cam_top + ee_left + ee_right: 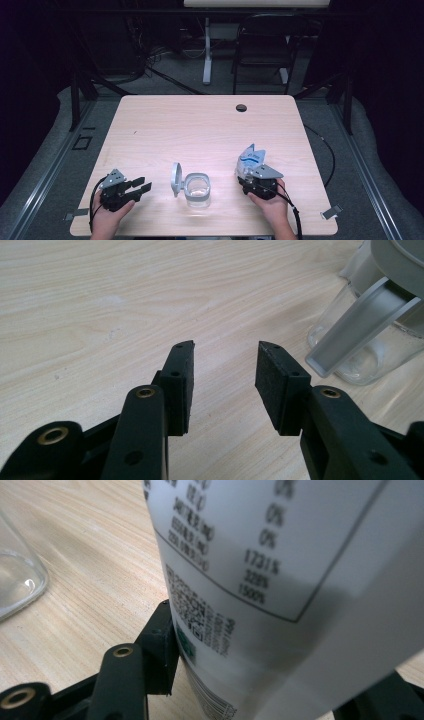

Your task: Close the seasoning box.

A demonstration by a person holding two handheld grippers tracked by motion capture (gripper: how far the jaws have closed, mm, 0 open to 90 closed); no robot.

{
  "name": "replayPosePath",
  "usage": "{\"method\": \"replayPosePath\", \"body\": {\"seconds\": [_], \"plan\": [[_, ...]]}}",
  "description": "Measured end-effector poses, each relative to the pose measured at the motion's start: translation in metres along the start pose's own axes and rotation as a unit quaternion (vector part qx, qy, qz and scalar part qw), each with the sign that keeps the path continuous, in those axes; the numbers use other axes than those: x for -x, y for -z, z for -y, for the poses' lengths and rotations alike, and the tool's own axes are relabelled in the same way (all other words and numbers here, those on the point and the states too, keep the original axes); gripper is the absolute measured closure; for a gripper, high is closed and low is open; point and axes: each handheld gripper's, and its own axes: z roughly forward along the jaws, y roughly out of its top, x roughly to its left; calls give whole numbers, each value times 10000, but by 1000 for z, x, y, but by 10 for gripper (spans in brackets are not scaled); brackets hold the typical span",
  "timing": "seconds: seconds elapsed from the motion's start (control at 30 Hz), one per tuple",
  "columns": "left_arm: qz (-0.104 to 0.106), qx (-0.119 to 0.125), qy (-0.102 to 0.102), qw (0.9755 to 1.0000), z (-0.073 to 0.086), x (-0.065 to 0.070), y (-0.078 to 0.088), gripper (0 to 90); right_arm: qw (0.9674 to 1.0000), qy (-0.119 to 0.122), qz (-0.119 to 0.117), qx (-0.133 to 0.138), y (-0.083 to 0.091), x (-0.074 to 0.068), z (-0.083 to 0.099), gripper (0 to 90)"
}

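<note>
Four percent figures, 0%, 1731%, 328%, 150%, on white carton (300,580)

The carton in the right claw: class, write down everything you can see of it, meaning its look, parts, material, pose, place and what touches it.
The carton is a white pack with blue print and a folded, peaked top, seemingly coated card. The right gripper view shows a side panel with a boxed table of small dark print and percentages, too blurred to read. It stands roughly upright at the table's near right, right of the open clear container. The right claw has its jaws closed on the carton's lower part, and a black pad presses its side.
</note>
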Motion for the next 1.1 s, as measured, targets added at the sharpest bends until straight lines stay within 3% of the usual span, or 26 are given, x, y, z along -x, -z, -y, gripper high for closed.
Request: {"method": "replayPosePath", "body": {"seconds": [0.1,0.57,1.1], "plan": [[-6,1,13,10000,0,0,0,598,9999,-60,-40,80,2,1,-1,448],[11,-30,5,10000,1,1,0,598,9995,143,1,265,19,-2,-27,448],[17,45,4,10000,-1,2,1,598,9974,518,3,492,42,-16,-63,448]]}}
